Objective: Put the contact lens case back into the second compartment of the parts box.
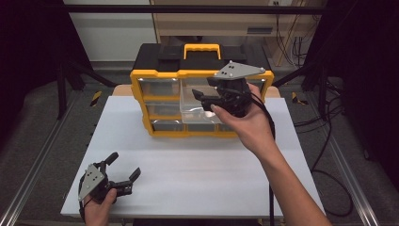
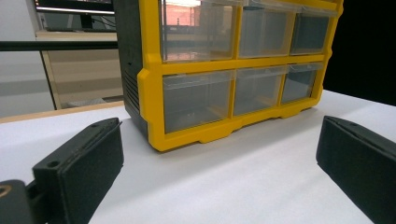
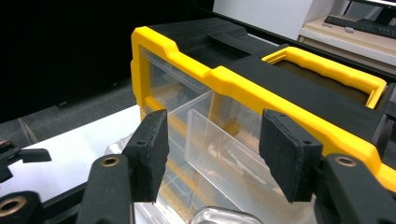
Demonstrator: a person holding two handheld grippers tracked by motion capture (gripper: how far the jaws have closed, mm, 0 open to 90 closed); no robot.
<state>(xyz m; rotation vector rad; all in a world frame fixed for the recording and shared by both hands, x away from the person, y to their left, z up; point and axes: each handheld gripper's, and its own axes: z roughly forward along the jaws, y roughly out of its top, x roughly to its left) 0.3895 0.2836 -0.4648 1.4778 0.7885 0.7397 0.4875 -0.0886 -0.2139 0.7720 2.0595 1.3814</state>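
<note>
A yellow and black drawer organizer [image 1: 159, 75] stands at the back of the white table [image 1: 197, 174]. One clear drawer [image 1: 194, 112] of its top row is pulled out toward me. My right gripper [image 1: 201, 99] hovers over that drawer, pointing left, open, with nothing pressed between its pads. In the right gripper view the jaws [image 3: 215, 119] stand apart above the clear drawer [image 3: 219, 149], and something shiny [image 3: 219, 217] shows at the bottom edge. My left gripper [image 1: 125, 164] rests open at the table's near left corner, facing the organizer [image 2: 196, 79] with bare table between its jaws [image 2: 222, 133].
The organizer has a yellow carry handle [image 1: 202, 48] on its black top. Its other clear drawers [image 2: 261, 88] are pushed in. Metal rails run along both sides of the table. Cables [image 1: 329, 155] lie on the floor at the right. A desk stands behind.
</note>
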